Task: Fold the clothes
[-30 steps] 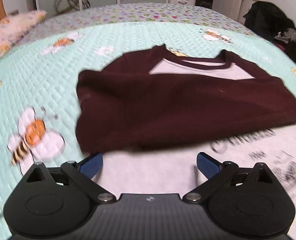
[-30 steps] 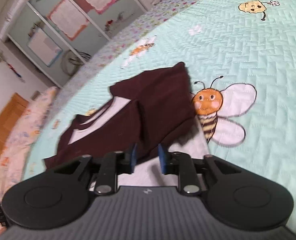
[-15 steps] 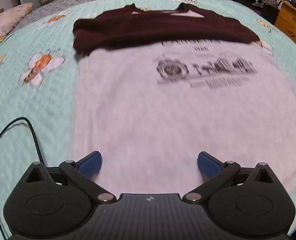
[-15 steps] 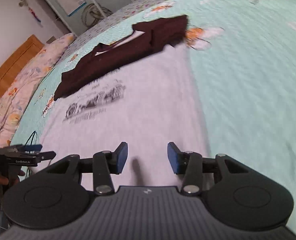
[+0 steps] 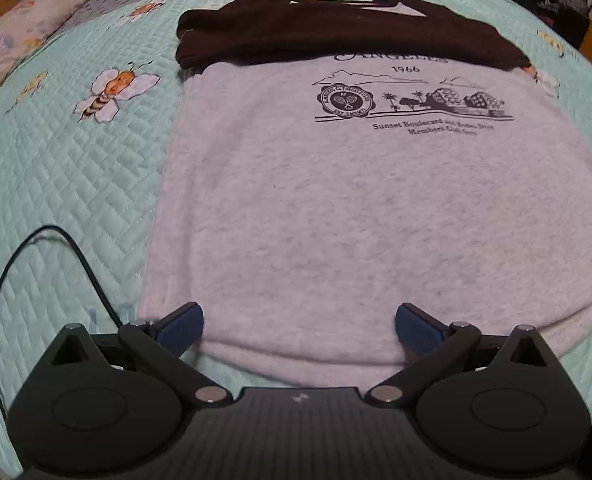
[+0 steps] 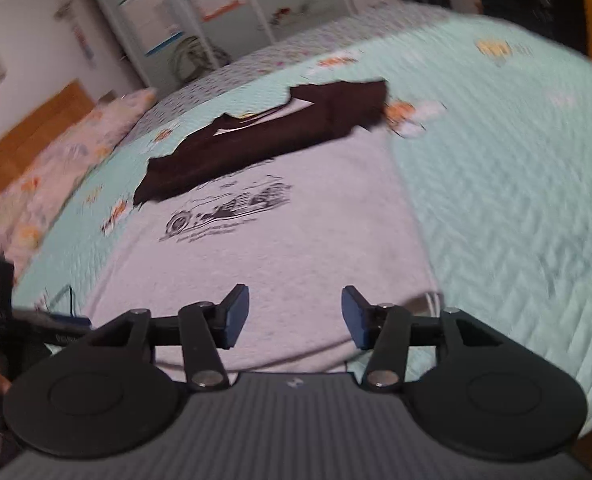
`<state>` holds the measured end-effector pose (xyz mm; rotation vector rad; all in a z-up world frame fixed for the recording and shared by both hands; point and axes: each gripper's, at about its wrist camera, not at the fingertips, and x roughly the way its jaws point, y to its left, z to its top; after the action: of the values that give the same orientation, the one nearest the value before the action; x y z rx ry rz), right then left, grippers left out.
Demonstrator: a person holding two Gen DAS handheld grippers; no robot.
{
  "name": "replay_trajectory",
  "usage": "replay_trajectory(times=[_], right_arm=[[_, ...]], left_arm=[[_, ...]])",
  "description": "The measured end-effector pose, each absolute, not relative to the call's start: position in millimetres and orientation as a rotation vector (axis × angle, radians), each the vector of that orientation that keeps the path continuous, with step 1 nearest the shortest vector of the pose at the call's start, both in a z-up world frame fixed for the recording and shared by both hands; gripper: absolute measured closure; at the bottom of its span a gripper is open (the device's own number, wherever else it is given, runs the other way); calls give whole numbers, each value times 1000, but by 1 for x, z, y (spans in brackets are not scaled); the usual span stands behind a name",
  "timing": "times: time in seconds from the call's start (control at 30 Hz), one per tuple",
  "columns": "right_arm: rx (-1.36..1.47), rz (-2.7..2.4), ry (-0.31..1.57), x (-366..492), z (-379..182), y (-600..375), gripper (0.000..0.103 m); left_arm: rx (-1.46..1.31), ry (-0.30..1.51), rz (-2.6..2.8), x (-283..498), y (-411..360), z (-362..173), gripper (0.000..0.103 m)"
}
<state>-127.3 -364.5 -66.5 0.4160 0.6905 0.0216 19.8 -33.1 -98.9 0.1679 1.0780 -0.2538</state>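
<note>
Left tool [image 5: 299,328] is hanging wide, nothing between its pads; right tool [image 6: 295,316] is opening, empty. Both are hovering over the grey sweatshirt's [image 5: 376,208] near hem (dark sleeves folded across chest), lying flat on the bed [image 5: 76,168].

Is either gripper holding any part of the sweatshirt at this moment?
No. The left gripper is open and the right gripper is opening, both empty above the grey sweatshirt's near hem.

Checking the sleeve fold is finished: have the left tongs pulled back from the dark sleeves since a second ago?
Yes. The left tongs have backed toward the sweatshirt's near hem; the dark sleeves now sit far up the view.
</note>
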Motion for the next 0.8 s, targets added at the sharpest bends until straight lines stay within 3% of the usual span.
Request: replay_trajectory(times=[0.3, 0.47, 0.8], right_arm=[[447, 108, 651, -138, -57, -350, 49], [696, 21, 625, -157, -73, -412, 49], [923, -38, 622, -161, -108, -462, 49]], left_arm=[[66, 991, -265, -17, 7, -54, 2], [15, 946, -151, -15, 53, -41, 2], [-113, 1001, -100, 17, 83, -61, 2]])
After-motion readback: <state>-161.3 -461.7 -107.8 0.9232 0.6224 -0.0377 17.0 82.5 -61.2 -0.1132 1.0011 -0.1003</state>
